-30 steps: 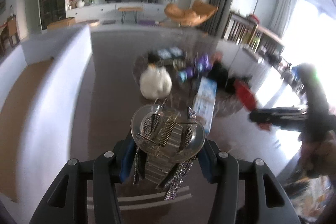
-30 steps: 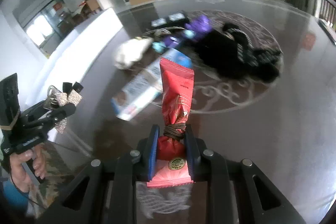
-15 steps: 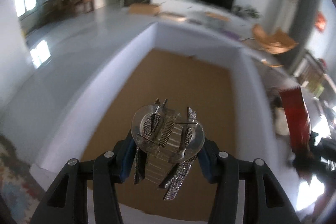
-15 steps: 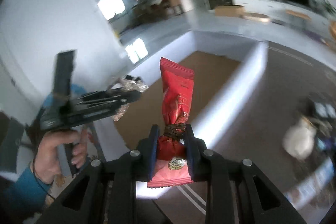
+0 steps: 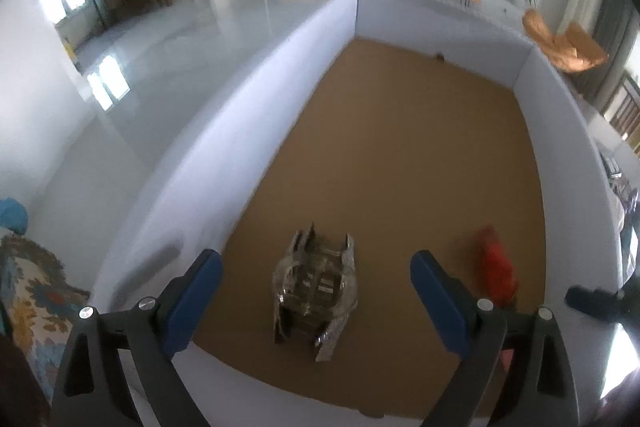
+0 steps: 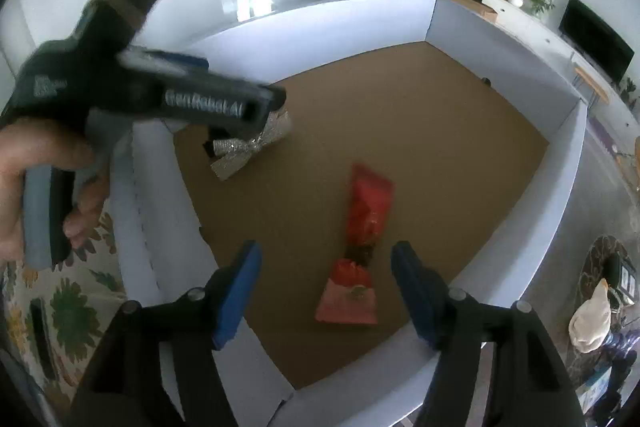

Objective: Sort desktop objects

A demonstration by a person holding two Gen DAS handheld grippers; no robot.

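A glittery silver hair clip [image 5: 316, 279] lies on the brown floor of a white-walled box [image 5: 256, 83], just below my open, empty left gripper [image 5: 316, 277]. A red snack packet [image 6: 362, 227] lies on the same floor below my open, empty right gripper [image 6: 326, 285]. The packet also shows blurred in the left wrist view [image 5: 494, 269], to the right of the clip. In the right wrist view the clip [image 6: 250, 143] is partly hidden behind the left gripper's body [image 6: 152, 95].
The box wall [image 6: 532, 211] rings the brown floor. A patterned rug [image 5: 28, 291] lies left of the box. At the right edge of the right wrist view a white soft item [image 6: 592, 319] and other objects sit on the dark table.
Both grippers have opened over the box. The hair clip and the red packet have dropped out of the jaws onto the box floor.
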